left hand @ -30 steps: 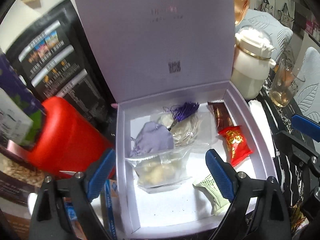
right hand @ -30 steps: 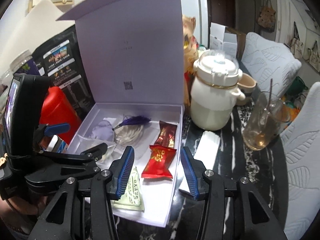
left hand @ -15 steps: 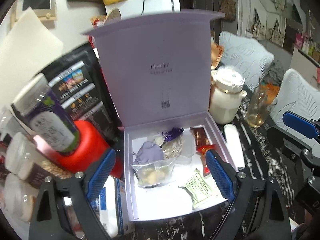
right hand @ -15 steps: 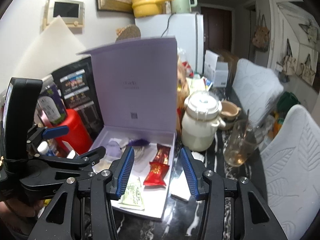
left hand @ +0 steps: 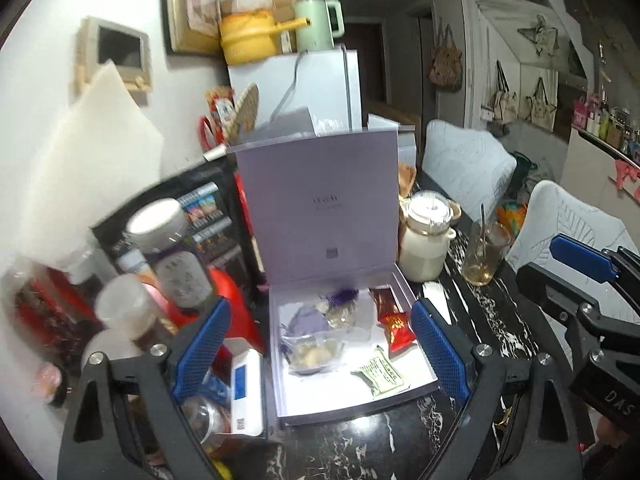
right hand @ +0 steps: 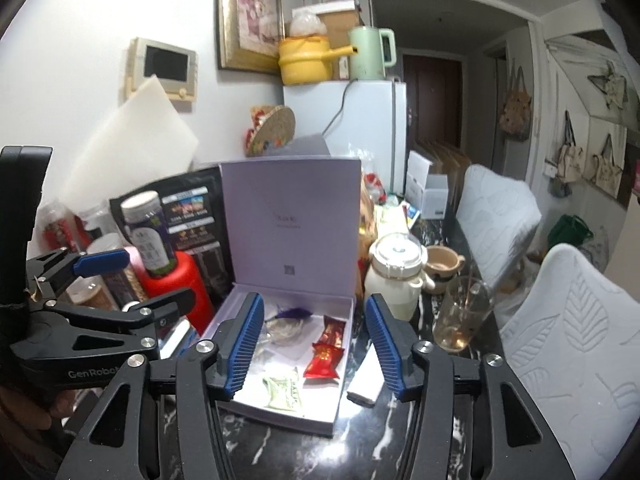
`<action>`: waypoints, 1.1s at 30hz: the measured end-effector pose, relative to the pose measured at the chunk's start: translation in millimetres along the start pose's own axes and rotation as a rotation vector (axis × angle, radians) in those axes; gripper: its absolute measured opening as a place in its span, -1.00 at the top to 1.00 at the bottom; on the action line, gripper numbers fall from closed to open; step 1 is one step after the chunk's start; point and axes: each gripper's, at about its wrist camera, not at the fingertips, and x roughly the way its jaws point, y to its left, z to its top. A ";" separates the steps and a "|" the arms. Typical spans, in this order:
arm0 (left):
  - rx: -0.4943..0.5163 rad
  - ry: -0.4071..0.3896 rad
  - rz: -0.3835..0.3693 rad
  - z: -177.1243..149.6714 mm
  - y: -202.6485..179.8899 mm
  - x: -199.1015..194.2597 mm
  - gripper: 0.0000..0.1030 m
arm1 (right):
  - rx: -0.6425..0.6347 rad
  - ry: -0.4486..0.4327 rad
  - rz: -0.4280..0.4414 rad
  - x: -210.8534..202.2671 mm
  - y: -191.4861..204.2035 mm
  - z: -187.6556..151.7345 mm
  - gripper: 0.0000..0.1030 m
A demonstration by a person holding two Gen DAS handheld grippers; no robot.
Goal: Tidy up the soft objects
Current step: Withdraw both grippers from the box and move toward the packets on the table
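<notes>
Seems nearly finished, judging by the lavender box (left hand: 394, 292): lid upright, and inside a purple pouch (left hand: 310, 320) and tasselled sachet (left hand: 340, 306) at 11 o'clock, a clear bag (left hand: 314, 350) at 7, a brown packet (left hand: 382, 300) at 1, a red packet (left hand: 400, 326) at 3, a green sachet (left hand: 380, 372) at 5. Both empty and spread wide, left gripper (left hand: 320, 354) and right gripper (right hand: 316, 348), held back from the box and gripping nothing. Left to do, probably: closing the lid, and perhaps stowing the white packet (right hand: 366, 380) lying on the marble table (right hand: 288, 452) at 3 o'clock of the box, though too blurred to call soft.
</notes>
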 end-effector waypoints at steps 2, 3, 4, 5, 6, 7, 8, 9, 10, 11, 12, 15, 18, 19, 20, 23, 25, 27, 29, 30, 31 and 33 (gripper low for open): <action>-0.002 -0.022 0.000 -0.6 1.2 -11.9 -0.79 | -0.009 -0.021 -0.003 -13.1 4.4 1.0 -0.04; -0.003 -0.031 -0.001 -1.1 2.3 -17.9 -0.79 | -0.011 -0.032 -0.004 -19.8 6.4 1.1 -0.06; -0.003 -0.043 -0.004 -2.3 2.9 -24.8 -0.79 | -0.014 -0.041 -0.004 -24.7 7.6 1.0 -0.10; -0.002 -0.053 -0.005 -3.3 3.2 -30.9 -0.79 | -0.016 -0.053 -0.003 -30.7 9.4 0.9 -0.17; -0.002 -0.061 -0.007 -4.1 3.6 -35.1 -0.79 | -0.017 -0.063 -0.003 -36.9 11.1 1.0 -0.21; -0.002 -0.072 -0.012 -5.2 3.7 -40.6 -0.79 | -0.021 -0.075 -0.003 -44.2 13.5 0.6 -0.21; 0.001 -0.081 -0.018 -6.9 3.7 -46.9 -0.79 | -0.025 -0.081 -0.003 -48.0 14.9 0.2 -0.21; 0.004 -0.088 -0.022 -8.7 3.7 -52.5 -0.79 | -0.028 -0.087 -0.003 -53.3 16.7 -0.6 -0.24; 0.006 -0.094 -0.026 -10.3 3.9 -57.7 -0.80 | -0.030 -0.095 -0.004 -59.3 18.9 -1.9 -0.26; 0.010 -0.101 -0.030 -12.9 3.6 -63.5 -0.80 | -0.032 -0.100 -0.003 -62.6 20.2 -3.1 -0.27; 0.011 -0.107 -0.031 -15.7 2.9 -67.5 -0.83 | -0.034 -0.103 -0.005 -66.9 22.0 -5.1 -0.27; 0.016 -0.129 -0.031 -24.6 1.9 -82.0 -0.99 | -0.035 -0.111 -0.008 -80.0 26.1 -12.3 -0.28; 0.021 -0.141 -0.036 -33.6 0.9 -96.7 -0.99 | -0.031 -0.123 -0.008 -95.1 29.4 -19.8 -0.36; 0.023 -0.141 -0.041 -36.8 0.2 -101.7 -0.99 | -0.031 -0.126 -0.008 -101.6 30.5 -23.0 -0.36; 0.024 -0.142 -0.045 -39.2 0.0 -104.8 -0.99 | -0.031 -0.127 -0.009 -105.3 31.4 -24.7 -0.36; 0.026 -0.149 -0.051 -50.3 -1.0 -117.1 -0.99 | -0.030 -0.133 -0.014 -120.0 35.4 -33.4 -0.37; 0.031 -0.151 -0.054 -56.2 -3.1 -123.6 -0.99 | -0.028 -0.137 -0.014 -128.8 37.8 -39.4 -0.43; 0.040 -0.155 -0.071 -64.7 -5.5 -130.0 -0.99 | -0.025 -0.136 -0.016 -137.4 40.6 -47.5 -0.44; 0.038 -0.154 -0.085 -73.3 -6.7 -135.3 -0.99 | -0.025 -0.135 -0.021 -144.9 42.9 -55.8 -0.45; 0.034 -0.151 -0.090 -77.6 -7.4 -137.7 -0.99 | -0.024 -0.134 -0.023 -147.7 43.9 -60.0 -0.47; 0.034 -0.150 -0.097 -81.3 -8.4 -139.8 -0.99 | -0.023 -0.134 -0.026 -150.6 44.6 -63.6 -0.48; 0.040 -0.142 -0.111 -89.3 -12.1 -143.5 -0.99 | -0.019 -0.133 -0.031 -157.1 47.5 -72.9 -0.49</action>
